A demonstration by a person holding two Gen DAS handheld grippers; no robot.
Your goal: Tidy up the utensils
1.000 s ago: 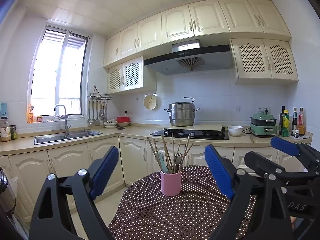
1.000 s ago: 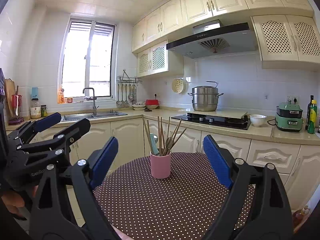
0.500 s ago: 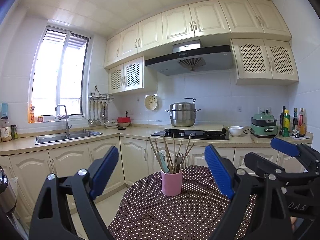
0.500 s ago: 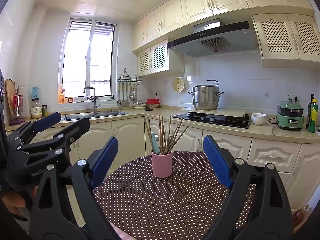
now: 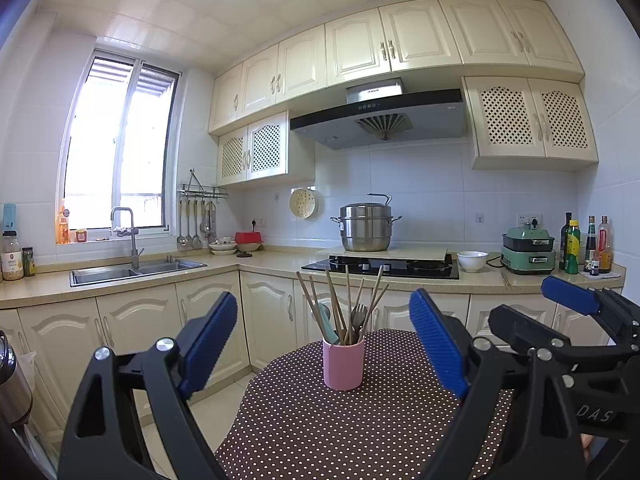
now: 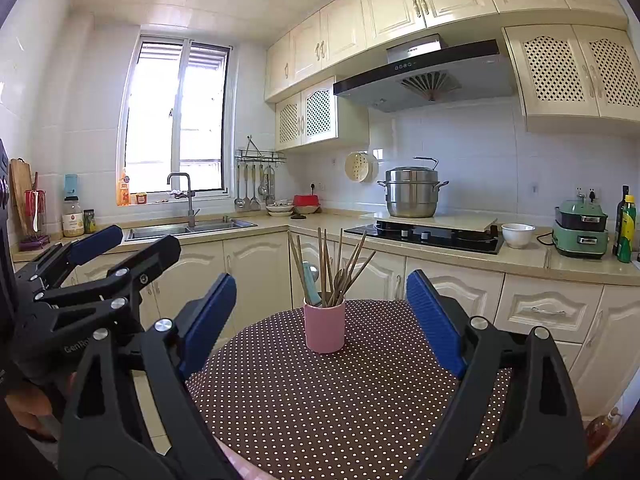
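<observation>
A pink cup [image 5: 343,364] stands upright on a round table with a brown polka-dot cloth [image 5: 340,432]. It holds several wooden chopsticks [image 5: 340,304], a fork and a teal-handled utensil. It also shows in the right wrist view [image 6: 324,327]. My left gripper [image 5: 324,344] is open and empty, level with the cup and short of it. My right gripper [image 6: 320,320] is open and empty, also short of the cup. The right gripper shows at the right of the left view [image 5: 568,300], the left gripper at the left of the right view [image 6: 96,240].
Cream cabinets and a counter run behind the table, with a sink [image 5: 132,272], a hob and steel pot [image 5: 366,226], a white bowl [image 5: 472,261], a green cooker [image 5: 528,250] and bottles [image 5: 573,246]. Ladles hang on a wall rack [image 5: 198,224].
Both views have drifted slightly; the cup sits a little further right in each. Both grippers remain open and empty.
</observation>
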